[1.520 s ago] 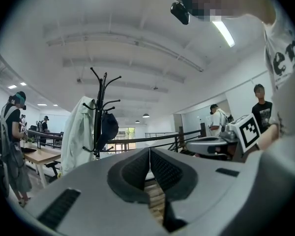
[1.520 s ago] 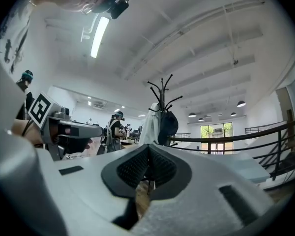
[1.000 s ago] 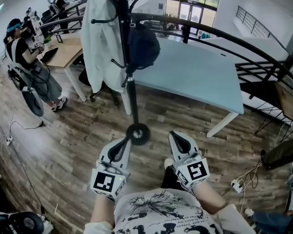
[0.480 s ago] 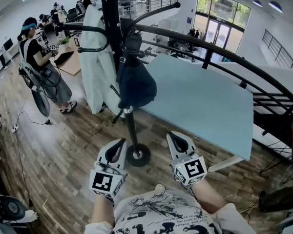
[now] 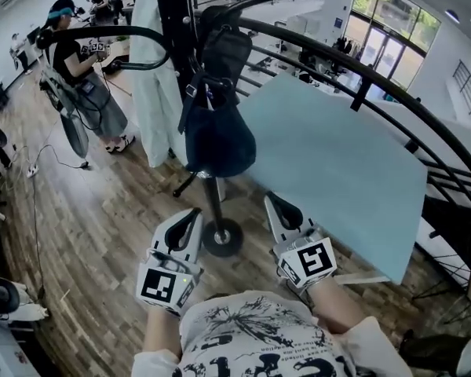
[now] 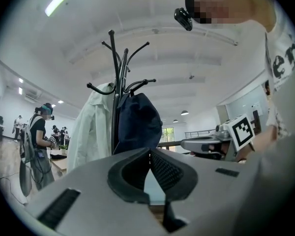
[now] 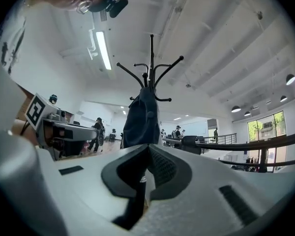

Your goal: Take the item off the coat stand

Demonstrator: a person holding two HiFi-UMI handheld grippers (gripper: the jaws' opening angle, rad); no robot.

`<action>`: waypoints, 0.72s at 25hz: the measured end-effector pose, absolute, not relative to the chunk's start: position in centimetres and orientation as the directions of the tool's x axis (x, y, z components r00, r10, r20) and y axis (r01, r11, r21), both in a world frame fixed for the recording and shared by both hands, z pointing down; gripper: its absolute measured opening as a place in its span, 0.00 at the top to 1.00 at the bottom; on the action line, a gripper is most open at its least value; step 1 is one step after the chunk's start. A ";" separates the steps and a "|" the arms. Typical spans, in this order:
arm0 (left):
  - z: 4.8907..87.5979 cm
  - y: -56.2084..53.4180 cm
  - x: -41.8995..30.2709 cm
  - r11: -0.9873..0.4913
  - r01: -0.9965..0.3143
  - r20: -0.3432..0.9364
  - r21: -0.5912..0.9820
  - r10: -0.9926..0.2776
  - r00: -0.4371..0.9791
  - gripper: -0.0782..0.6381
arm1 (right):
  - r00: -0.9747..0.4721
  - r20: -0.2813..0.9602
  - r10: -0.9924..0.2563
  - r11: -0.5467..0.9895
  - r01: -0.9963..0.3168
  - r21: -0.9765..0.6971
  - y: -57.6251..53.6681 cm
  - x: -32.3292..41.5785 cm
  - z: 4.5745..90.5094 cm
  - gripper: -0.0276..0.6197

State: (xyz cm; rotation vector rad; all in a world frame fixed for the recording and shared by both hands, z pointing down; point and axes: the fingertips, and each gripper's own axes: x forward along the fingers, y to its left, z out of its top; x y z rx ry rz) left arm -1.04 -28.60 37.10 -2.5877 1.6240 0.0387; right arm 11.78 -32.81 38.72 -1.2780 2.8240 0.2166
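Observation:
A black coat stand (image 5: 171,22) rises from a round base (image 5: 222,236) on the wooden floor. A dark navy bag (image 5: 218,136) hangs from one of its hooks, and a white coat (image 5: 153,77) hangs behind it on the left. My left gripper (image 5: 190,220) and right gripper (image 5: 279,204) are held low in front of my body, either side of the base, both shut and empty. The left gripper view shows the bag (image 6: 137,124) and coat (image 6: 91,127) ahead, well beyond the gripper (image 6: 149,154). From the right gripper (image 7: 147,149) the bag (image 7: 141,117) hangs straight ahead.
A pale blue table (image 5: 337,163) stands right of the stand, under a curved black railing (image 5: 361,69). A person (image 5: 82,69) with equipment stands at the far left. Cables lie on the floor at the left edge.
I have come closer to the coat stand, so the bag and coat loom larger and nearer. Both grippers stay low and shut, now flanking the base.

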 end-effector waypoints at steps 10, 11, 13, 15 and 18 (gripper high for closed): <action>35.4 -30.8 -2.9 -0.426 -0.900 -0.085 -0.095 -0.897 0.433 0.88 | -0.704 -0.139 -0.697 0.684 -0.710 0.165 -36.7 8.0 34.2 0.63; 35.4 -30.8 -3.0 -0.427 -0.899 -0.081 -0.101 -0.897 0.435 0.88 | -0.706 -0.143 -0.694 0.684 -0.708 0.174 -37.1 7.6 33.5 0.60; 35.5 -30.8 -3.3 -0.429 -0.897 -0.073 -0.109 -0.896 0.437 0.88 | -0.716 -0.152 -0.681 0.689 -0.698 0.195 -37.6 6.6 32.1 0.54; 35.6 -30.8 -3.6 -0.430 -0.897 -0.070 -0.105 -0.896 0.438 0.88 | -0.728 -0.164 -0.666 0.696 -0.685 0.213 -38.2 5.6 30.7 0.52; 36.0 -30.8 -4.1 -0.428 -0.899 -0.062 -0.094 -0.899 0.434 0.88 | -0.730 -0.183 -0.659 0.690 -0.683 0.239 -39.1 4.5 28.9 0.53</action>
